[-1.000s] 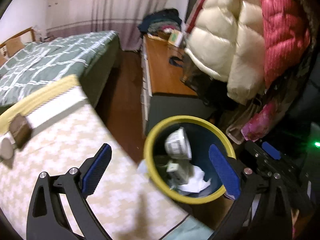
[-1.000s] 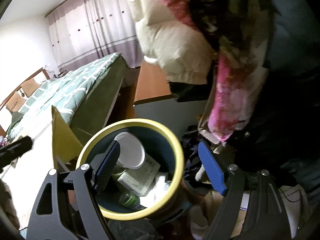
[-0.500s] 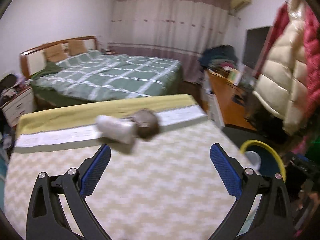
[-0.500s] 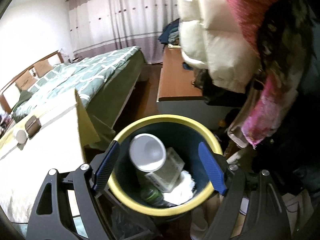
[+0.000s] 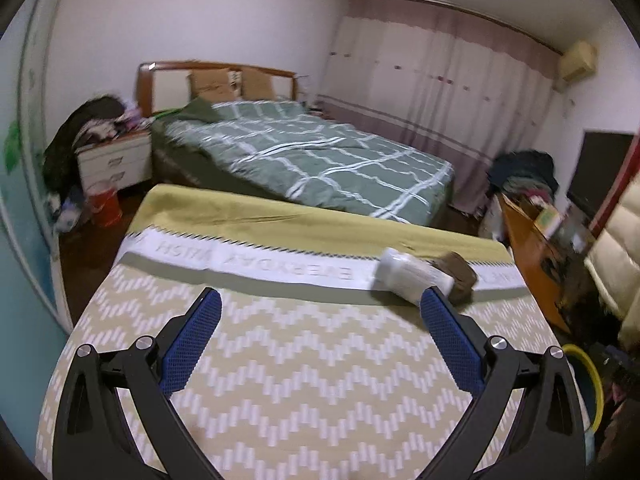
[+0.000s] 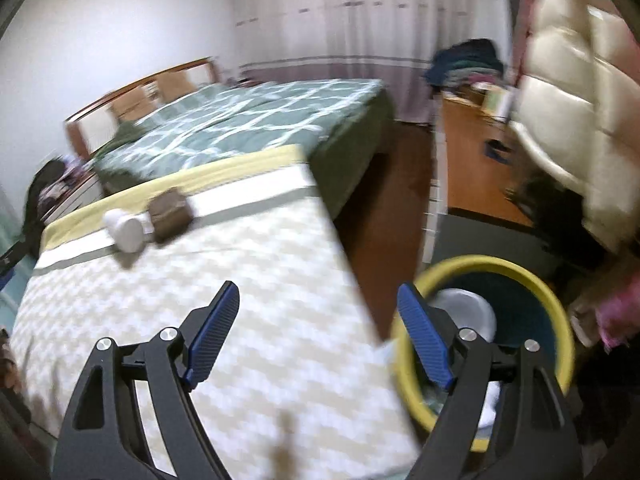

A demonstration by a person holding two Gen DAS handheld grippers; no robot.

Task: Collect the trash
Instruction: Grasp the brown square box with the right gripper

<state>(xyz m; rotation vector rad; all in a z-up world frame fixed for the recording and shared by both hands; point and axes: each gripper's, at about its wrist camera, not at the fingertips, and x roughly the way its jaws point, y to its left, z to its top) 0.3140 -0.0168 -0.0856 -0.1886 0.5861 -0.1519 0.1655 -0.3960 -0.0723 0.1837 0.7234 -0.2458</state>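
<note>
A white cup-like piece of trash (image 5: pixel 408 275) lies on its side on the zigzag-patterned table cover (image 5: pixel 300 360), touching a brown crumpled object (image 5: pixel 460 276). Both also show in the right wrist view, the white cup (image 6: pixel 127 230) and the brown object (image 6: pixel 170 213), at the table's far left. My left gripper (image 5: pixel 320 344) is open and empty above the table, the cup just beyond its right finger. My right gripper (image 6: pixel 316 336) is open and empty over the table's right edge. The yellow-rimmed bin (image 6: pixel 516 276) holds a white cup and other trash.
A bed with a green checked quilt (image 5: pixel 312 156) stands beyond the table. A wooden cabinet (image 6: pixel 476 168) and hanging puffer jackets (image 6: pixel 580 92) are at right. A nightstand (image 5: pixel 116 162) piled with clothes is at far left. The bin's rim (image 5: pixel 592 380) shows at the table's right.
Both grippers have swung away from the bin toward the table. The left view now faces the tabletop; the right gripper has shifted left, leaving the bin at its right.
</note>
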